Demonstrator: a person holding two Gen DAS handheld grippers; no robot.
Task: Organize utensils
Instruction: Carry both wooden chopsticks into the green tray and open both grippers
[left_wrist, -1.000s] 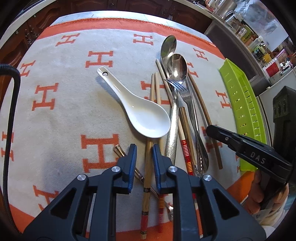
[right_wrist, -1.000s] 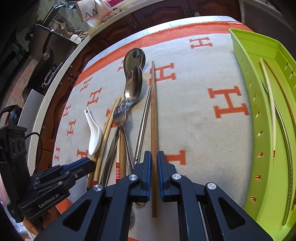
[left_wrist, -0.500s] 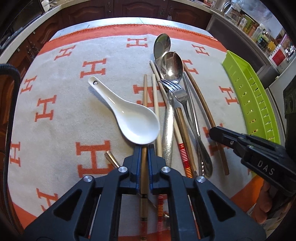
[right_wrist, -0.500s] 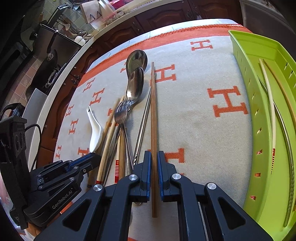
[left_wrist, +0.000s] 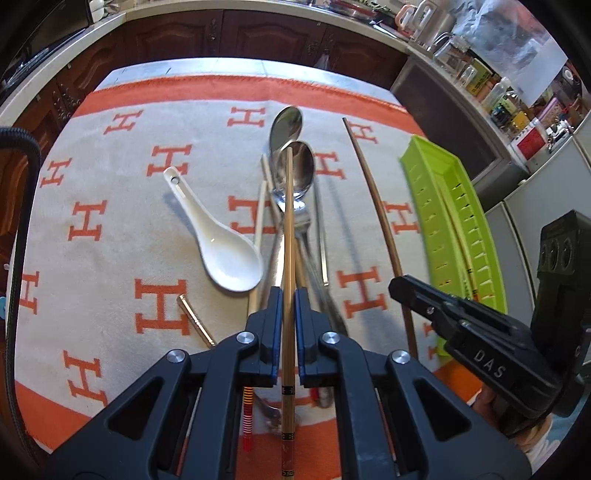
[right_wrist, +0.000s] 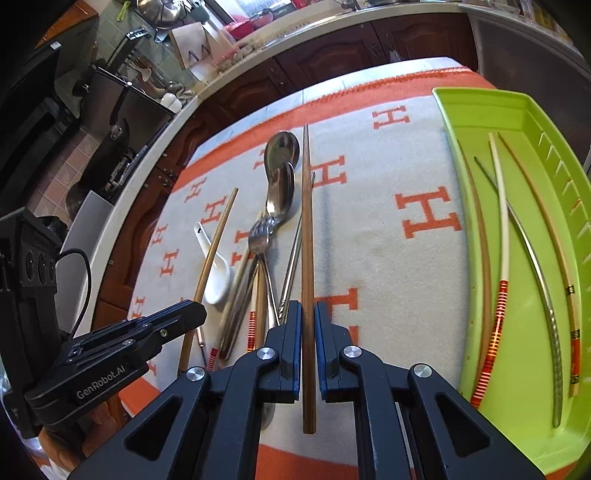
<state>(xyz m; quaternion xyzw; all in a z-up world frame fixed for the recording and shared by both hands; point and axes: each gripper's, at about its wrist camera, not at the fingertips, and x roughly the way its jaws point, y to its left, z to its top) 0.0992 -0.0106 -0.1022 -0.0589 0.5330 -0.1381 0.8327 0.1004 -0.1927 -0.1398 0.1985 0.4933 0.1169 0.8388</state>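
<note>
The light bamboo chopstick is clamped in the jaws of the left gripper, its long axis running straight ahead along the fingers, tip out over the two steel spoons, decorated end trailing back under the gripper. The dark brown chopstick is clamped the same way in the right gripper, and it too appears clear of the cloth. Below them the pile lies on the orange-and-white cloth over the counter: a white ceramic spoon, a fork and more chopsticks. The green tray, already holding four chopsticks lengthwise, sits at the right side. The right gripper is much the nearer to it, and its stick already lies roughly parallel to the tray's length, so a sideways carry should suffice; the left must cross over the pile.
</note>
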